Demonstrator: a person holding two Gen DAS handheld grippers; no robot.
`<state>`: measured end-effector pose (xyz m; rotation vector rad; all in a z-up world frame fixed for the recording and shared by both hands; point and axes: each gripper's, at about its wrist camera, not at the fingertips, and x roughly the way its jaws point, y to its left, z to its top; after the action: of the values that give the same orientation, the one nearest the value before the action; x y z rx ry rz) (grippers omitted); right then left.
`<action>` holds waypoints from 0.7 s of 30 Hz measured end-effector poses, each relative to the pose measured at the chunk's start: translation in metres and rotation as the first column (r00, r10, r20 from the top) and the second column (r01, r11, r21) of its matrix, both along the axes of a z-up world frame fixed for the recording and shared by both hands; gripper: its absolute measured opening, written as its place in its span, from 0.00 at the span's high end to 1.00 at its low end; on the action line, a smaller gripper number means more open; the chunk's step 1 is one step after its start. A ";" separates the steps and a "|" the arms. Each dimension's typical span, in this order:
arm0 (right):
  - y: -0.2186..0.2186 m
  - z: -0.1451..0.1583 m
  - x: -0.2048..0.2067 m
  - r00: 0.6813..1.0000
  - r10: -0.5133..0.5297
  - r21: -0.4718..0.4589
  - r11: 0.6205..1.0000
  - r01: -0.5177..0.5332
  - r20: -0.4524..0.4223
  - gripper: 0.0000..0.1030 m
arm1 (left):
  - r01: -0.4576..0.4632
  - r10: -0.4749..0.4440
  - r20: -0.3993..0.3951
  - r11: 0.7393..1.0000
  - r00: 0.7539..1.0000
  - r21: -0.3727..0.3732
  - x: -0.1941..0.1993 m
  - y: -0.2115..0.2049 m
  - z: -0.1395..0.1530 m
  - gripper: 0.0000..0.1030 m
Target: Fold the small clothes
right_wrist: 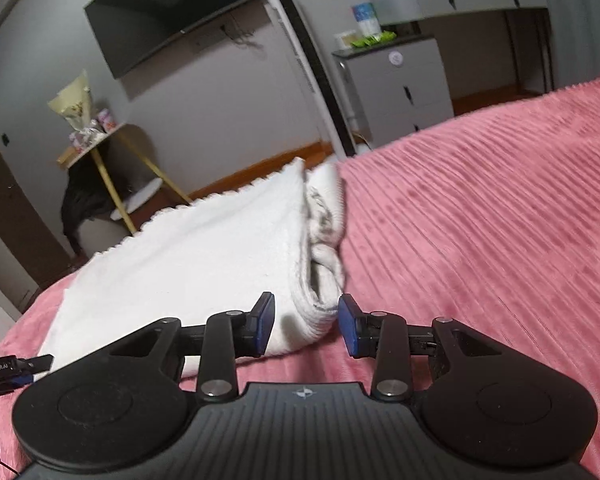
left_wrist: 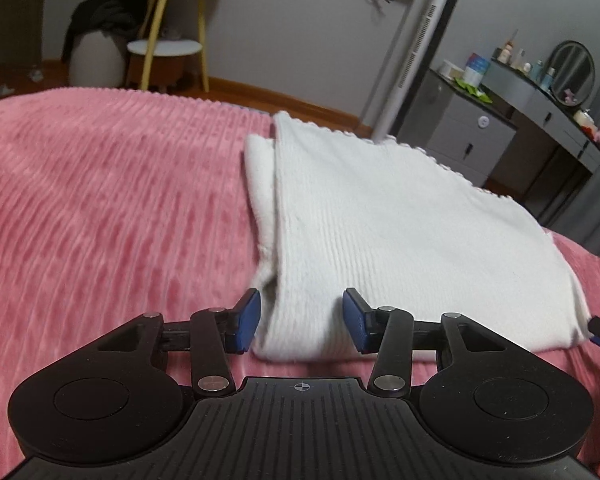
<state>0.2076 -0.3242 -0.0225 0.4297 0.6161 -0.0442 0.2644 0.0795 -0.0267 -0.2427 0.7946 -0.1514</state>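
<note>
A white knitted garment (left_wrist: 400, 220) lies folded flat on a pink ribbed blanket (left_wrist: 100, 200). In the left wrist view it fills the centre and right of the frame. Its long axis runs from the folded near edge at lower centre up to a scalloped hem at upper centre and right, so it points away from the camera. A second, narrower layer of the same white fabric shows along its left side.

In the right wrist view the same garment (right_wrist: 204, 248) sits at centre left, again stretching away from the lens toward the upper middle of the frame, with the scalloped hem along its upper left edge. Bunched inner layers show at its right side.

The left gripper (left_wrist: 301, 320) has its blue-padded fingers spread apart, one on each side of the garment's near left corner, and they do not pinch it. The right gripper (right_wrist: 306, 326) is likewise spread wide, straddling the near right corner of the fold, with the fabric loose between the pads.

Beyond the blanket, the left view shows a yellow-legged side table (left_wrist: 168, 46) at upper left and a grey dresser (left_wrist: 468, 136) at right. The right view shows a wall-mounted television (right_wrist: 172, 16) at upper left.
</note>
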 end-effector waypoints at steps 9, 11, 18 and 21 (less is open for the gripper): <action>0.006 -0.006 0.006 0.999 0.033 -0.085 0.996 -0.033 0.001 0.87 | -0.012 0.013 -0.018 0.999 1.000 0.045 0.004 -0.004 0.003 0.71; 0.005 -0.004 0.005 0.999 0.037 -0.100 0.994 -0.035 0.018 0.86 | -0.009 0.010 -0.004 0.999 1.000 0.034 0.003 -0.003 0.003 0.71; 0.001 -0.012 0.019 0.993 0.118 -0.050 0.992 -0.117 0.016 0.74 | 0.073 -0.072 -0.018 0.996 0.997 0.046 0.017 -0.015 -0.005 0.62; -0.003 -0.015 0.021 0.996 0.086 -0.015 0.996 -0.086 -0.002 0.90 | 0.045 -0.043 -0.050 0.998 0.998 0.043 0.027 -0.014 -0.004 0.89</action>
<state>0.2289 -0.3270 -0.0372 0.3883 0.6342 0.0328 0.2916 0.0652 -0.0309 -0.1879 0.8510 -0.1699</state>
